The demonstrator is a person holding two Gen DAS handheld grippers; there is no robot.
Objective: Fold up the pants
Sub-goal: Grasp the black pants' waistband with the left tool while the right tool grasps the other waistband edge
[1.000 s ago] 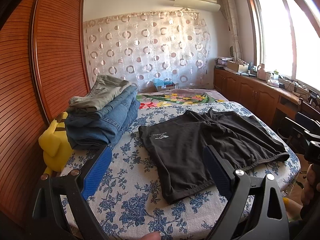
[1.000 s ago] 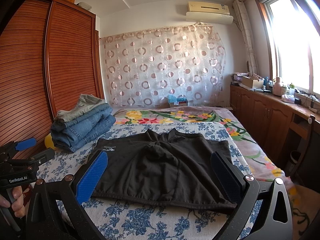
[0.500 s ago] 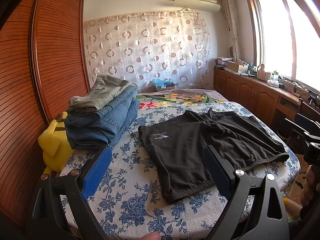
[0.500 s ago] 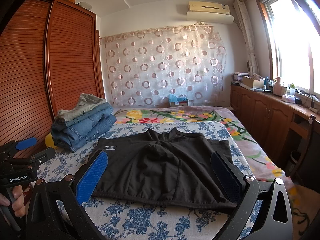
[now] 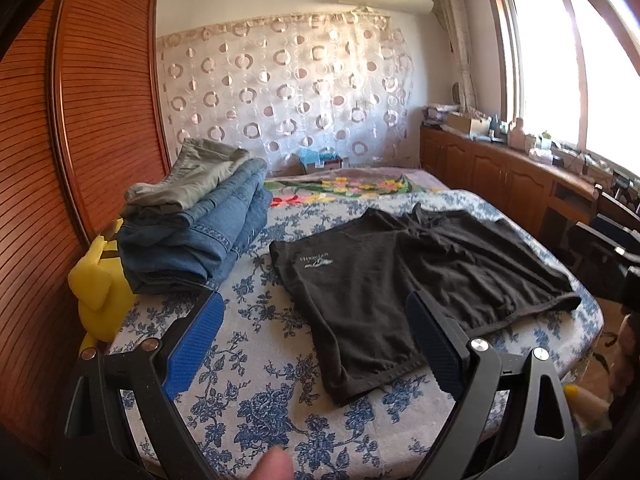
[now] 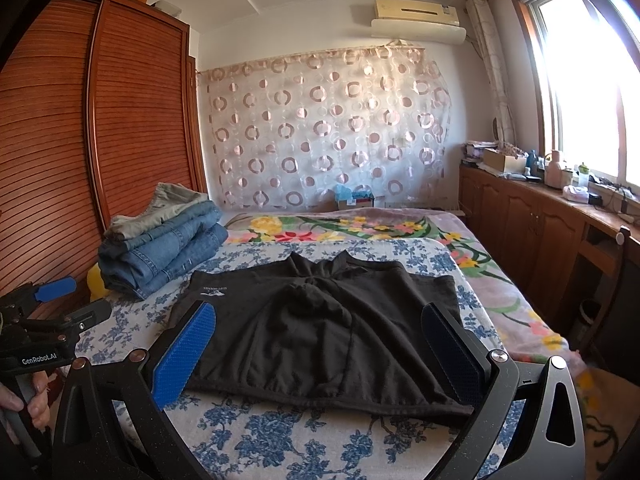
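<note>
Both grippers are spread wide and hold nothing. The left gripper (image 5: 312, 348) hangs above the near edge of the bed (image 5: 280, 412), its blue pads (image 5: 195, 344) well apart and clear of the cloth. The black shorts (image 5: 384, 292) lie flat on the blue-flowered sheet, ahead of those jaws and reaching past the right-hand finger; their near hem sits between the two fingers. Beyond the left finger is a stack of folded jeans (image 5: 200, 236), with a yellow toy (image 5: 98, 296) beside it against the wooden wardrobe (image 5: 100, 120).

The right gripper (image 6: 316, 348) is held level, its jaws equally open, and the shorts (image 6: 320, 328) fill the gap between its fingers without touching them. Off to its left, a hand (image 6: 28, 400) is wrapped around the handle of the other tool.
</note>
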